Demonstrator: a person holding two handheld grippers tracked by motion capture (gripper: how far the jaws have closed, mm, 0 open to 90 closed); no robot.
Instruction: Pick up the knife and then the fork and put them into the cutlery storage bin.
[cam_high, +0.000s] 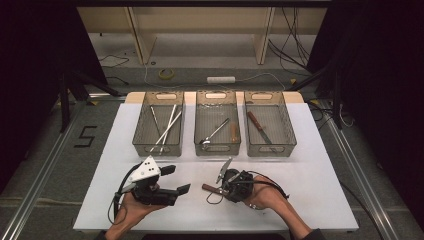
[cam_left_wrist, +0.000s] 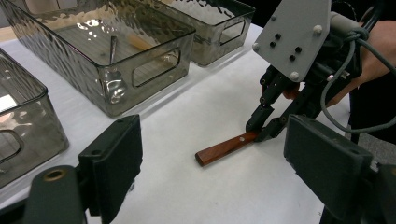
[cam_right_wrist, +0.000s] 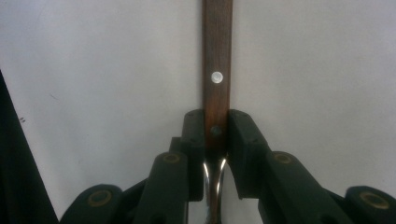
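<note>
1. Wooden-handled knife (cam_high: 216, 183): lies on the white table (cam_high: 310, 170), in front of the middle bin (cam_high: 217, 129), wooden handle end pointing toward the left gripper (cam_high: 176, 181), blade angled up and away toward the bins.
2. Right gripper (cam_right_wrist: 216, 128): jaws closed on the knife handle where wood meets metal, pads pressing on both flat edges just below the near rivet.
3. Left gripper: jaws spread wide, nothing between them, held just above the table, apart from the knife.
4. Handling, judged: rigid, no flex expected; light to moderate weight, with the metal blade likely shifting balance toward the blade end.
5. Grip surface, judged: smooth varnished wood, narrow across, so some risk of twisting between the pads if lifted far from the balance point.
6. Recommended hold: on the handle near the blade junction, as at present; avoid the blade, thin and slick.
7. Lift advice: keep level, rise slowly, watch for droop at either end.
8. Likely destination, judged: right bin (cam_high: 270, 129), already holding a similar knife (cam_high: 260, 129).
</note>
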